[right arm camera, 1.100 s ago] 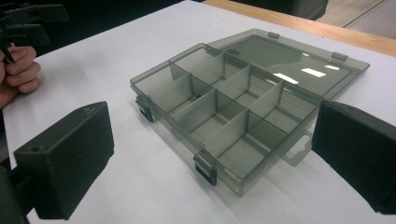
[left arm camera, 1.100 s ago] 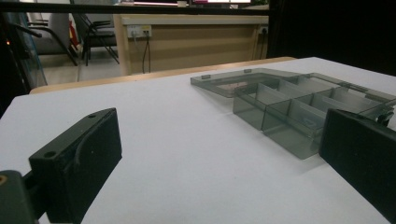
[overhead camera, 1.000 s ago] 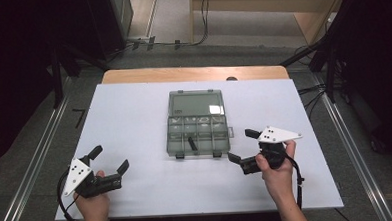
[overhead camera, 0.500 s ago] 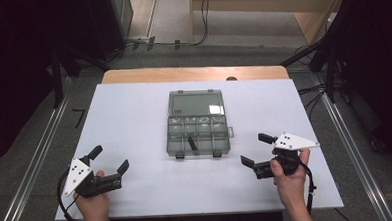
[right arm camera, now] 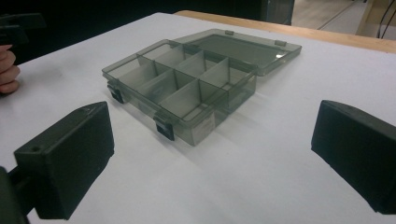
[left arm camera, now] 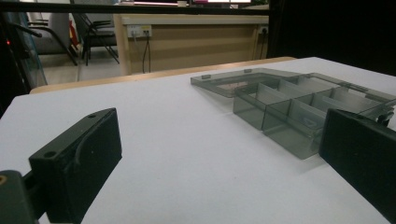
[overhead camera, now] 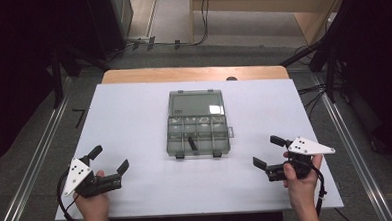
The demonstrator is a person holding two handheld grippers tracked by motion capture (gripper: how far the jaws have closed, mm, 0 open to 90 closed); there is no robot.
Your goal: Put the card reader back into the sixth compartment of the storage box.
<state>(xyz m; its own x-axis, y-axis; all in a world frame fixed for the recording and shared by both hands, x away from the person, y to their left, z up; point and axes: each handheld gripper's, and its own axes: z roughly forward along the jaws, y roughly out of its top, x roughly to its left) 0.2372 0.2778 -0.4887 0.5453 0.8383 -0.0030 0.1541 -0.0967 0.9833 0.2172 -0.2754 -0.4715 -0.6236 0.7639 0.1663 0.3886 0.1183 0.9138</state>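
A smoky clear compartment box [overhead camera: 198,123] lies in the middle of the white tabletop [overhead camera: 134,108], its lid folded flat away from the person and the dividers exposed. The left hand-held gripper [overhead camera: 107,159] rests near the front left corner, jaws spread and empty; the right hand-held gripper [overhead camera: 269,151] sits at the front right, likewise released and empty, well apart from the box. There may be a small dark piece in a front cell, though it is hard to tell. This looks like a pause between steps. Next, one gripper would have to reach in toward the box, lining its jaws up on the lid edge or a latch.
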